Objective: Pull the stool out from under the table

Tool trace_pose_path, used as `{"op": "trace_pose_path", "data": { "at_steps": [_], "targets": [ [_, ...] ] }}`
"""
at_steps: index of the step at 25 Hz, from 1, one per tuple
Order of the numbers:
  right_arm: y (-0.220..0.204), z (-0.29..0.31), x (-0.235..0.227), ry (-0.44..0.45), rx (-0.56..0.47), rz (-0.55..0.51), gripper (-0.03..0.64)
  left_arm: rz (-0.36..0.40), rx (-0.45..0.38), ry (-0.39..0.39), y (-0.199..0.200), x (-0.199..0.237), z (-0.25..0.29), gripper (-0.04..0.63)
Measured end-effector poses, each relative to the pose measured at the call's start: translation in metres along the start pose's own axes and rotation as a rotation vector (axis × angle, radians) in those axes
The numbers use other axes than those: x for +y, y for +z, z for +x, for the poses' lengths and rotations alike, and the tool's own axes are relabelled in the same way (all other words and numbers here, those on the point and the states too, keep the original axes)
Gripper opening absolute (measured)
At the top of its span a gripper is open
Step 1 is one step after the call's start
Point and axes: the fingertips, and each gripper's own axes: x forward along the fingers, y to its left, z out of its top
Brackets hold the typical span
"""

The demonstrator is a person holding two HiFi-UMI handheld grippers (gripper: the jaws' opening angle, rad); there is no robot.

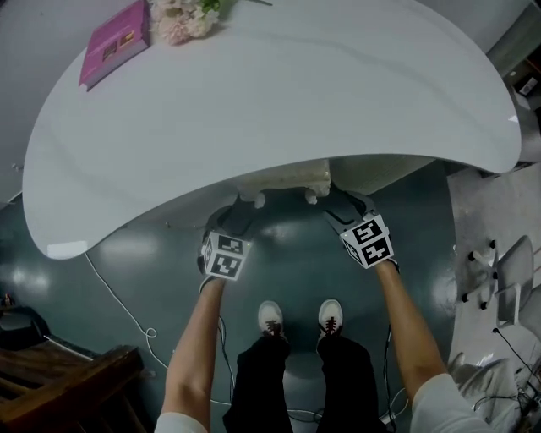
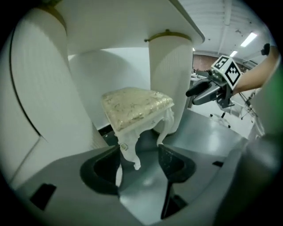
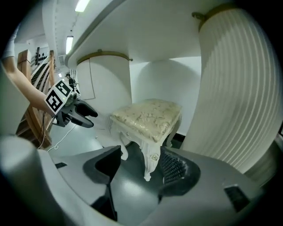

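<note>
A small white stool (image 1: pixel 284 179) with a cream patterned cushion stands under the white table (image 1: pixel 254 110); from the head view only its front edge and two front feet show. My left gripper (image 1: pixel 239 216) is low at the stool's front left leg. In the left gripper view (image 2: pixel 139 164) the jaws stand open with that carved leg (image 2: pixel 129 150) between them, close to the left finger. My right gripper (image 1: pixel 342 207) is at the front right leg. In the right gripper view (image 3: pixel 141 170) it is open around that leg (image 3: pixel 150 159), which stands near the right finger.
Ribbed white table pedestals (image 2: pixel 170 75) (image 3: pixel 241 88) flank the stool closely. A pink book (image 1: pixel 114 42) and flowers (image 1: pixel 182 19) lie on the tabletop. The person's feet (image 1: pixel 300 317) stand behind the grippers. There is a white cable (image 1: pixel 118 296), a wooden piece (image 1: pixel 68 385) at left and a chair base (image 1: pixel 494 271) at right.
</note>
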Motion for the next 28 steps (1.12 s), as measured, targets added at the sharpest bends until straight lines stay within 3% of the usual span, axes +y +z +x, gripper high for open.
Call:
{"op": "trace_pose_path", "data": {
  "at_steps": [8,13,16,21,28],
  "targets": [
    [-0.024,0.074,-0.025,0.015,0.023,0.028,0.288,-0.075,-0.009,0.010,-0.001,0.028,0.077,0.314],
    [-0.035,0.107,-0.033,0.004,0.066,-0.017,0.290,-0.060,-0.005,-0.015,0.003,0.028,0.105,0.318],
    [-0.034,0.122,-0.034,0.021,0.082,-0.064,0.290,-0.052,-0.007,0.021,0.011,0.041,0.110,0.316],
    [-0.022,0.143,-0.049,0.043,0.076,-0.083,0.284,-0.061,0.020,0.013,0.017,0.058,0.126,0.289],
    [-0.039,0.118,-0.026,0.014,0.129,-0.075,0.276,-0.088,0.048,0.034,-0.005,0.038,0.102,0.278]
  ]
}}
